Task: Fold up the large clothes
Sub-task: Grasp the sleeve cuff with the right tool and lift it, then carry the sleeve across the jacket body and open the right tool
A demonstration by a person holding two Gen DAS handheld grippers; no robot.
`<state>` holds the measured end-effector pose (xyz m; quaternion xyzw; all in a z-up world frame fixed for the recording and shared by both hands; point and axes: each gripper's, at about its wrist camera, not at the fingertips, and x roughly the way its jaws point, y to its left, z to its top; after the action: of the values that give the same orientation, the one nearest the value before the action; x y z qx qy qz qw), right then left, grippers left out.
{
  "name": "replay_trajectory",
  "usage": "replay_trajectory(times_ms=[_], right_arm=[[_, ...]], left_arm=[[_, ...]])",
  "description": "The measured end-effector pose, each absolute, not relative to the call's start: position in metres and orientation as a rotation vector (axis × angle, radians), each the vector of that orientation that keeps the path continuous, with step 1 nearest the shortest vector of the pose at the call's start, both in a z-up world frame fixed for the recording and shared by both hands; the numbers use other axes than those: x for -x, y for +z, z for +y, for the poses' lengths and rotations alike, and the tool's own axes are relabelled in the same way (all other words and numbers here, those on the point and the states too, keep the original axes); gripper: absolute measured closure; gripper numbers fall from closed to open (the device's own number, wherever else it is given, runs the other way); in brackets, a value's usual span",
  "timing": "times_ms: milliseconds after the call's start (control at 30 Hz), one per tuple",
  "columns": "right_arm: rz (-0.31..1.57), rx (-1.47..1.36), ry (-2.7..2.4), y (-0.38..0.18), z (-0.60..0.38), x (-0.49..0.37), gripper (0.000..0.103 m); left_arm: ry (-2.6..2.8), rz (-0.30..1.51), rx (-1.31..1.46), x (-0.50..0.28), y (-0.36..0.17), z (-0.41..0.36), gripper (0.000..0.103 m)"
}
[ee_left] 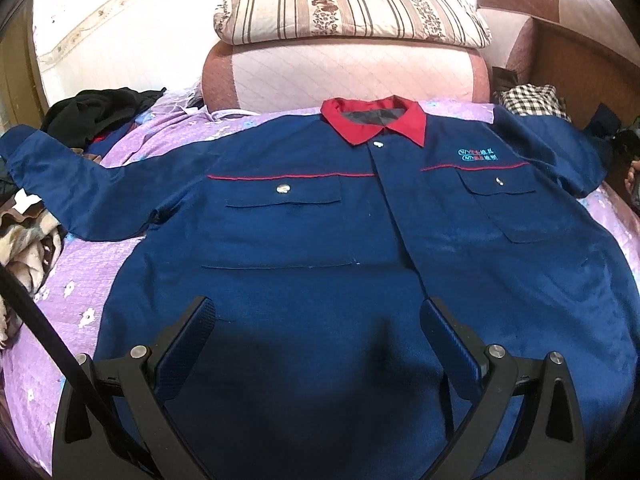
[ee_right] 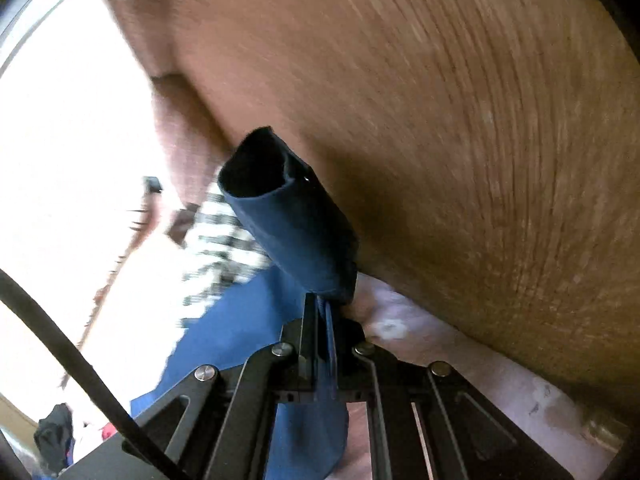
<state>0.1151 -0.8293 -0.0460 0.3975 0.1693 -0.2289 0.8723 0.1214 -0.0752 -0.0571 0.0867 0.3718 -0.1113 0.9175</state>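
Two grippers: our left gripper (ee_left: 316,316) hangs spread, tilted down over the jacket (ee_left: 320,216) flat on the bed (ee_left: 72,280); our right gripper (ee_right: 320,312) pinches its cuff (ee_right: 288,220), pointing toward 12 o'clock.

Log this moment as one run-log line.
garment: blue work jacket with red collar spread on purple floral bedsheet | left tool: open above hem | right tool: shut on blue sleeve cuff
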Motion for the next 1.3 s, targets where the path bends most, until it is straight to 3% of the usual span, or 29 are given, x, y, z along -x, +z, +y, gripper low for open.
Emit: replay_trajectory(times_ms=[367,533,667,767,1067,1133,1167,1200,1267,1300], right_arm=[[0.264,-0.668,-0.232,0.101,-0.713,-0.105,0.099],[0.294,-0.573,-0.043,0.157,-0.595,-0.134,0.099],[0.344,-0.532,0.119,0.17,-0.474,-0.175,0.099],[0.417,-0.489,0.219,0.149,-0.381,-0.186,0.099],[0.76,-0.324,0.308,0.001,-0.189,-0.271,0.098],[0.835,-0.277,0.264,-0.025,-0.183,-0.287,0.092],[0.879,-0.261,0.253,-0.036,-0.181,-0.294,0.078],[0.909,-0.259,0.27,-0.046,-0.185,-0.297,0.07],[0.913,-0.242,0.345,-0.039,-0.178,-0.295,0.06],[0.901,-0.251,0.372,-0.034,-0.182,-0.292,0.059]], left_arm=[[-0.216,0.699,-0.136,-0.105,-0.03,-0.055,0.001],[-0.194,0.694,-0.126,-0.099,-0.026,-0.037,0.001],[-0.171,0.679,-0.1,-0.094,-0.019,-0.018,0.001],[-0.151,0.66,-0.08,-0.09,-0.013,-0.003,0.001],[-0.119,0.673,-0.072,-0.089,-0.017,0.024,0.001],[-0.118,0.671,-0.078,-0.088,-0.018,0.025,0.001],[-0.118,0.67,-0.079,-0.088,-0.017,0.026,0.001],[-0.115,0.669,-0.079,-0.088,-0.017,0.026,0.001],[-0.116,0.674,-0.071,-0.089,-0.017,0.027,0.001],[-0.117,0.676,-0.065,-0.089,-0.017,0.028,0.001]])
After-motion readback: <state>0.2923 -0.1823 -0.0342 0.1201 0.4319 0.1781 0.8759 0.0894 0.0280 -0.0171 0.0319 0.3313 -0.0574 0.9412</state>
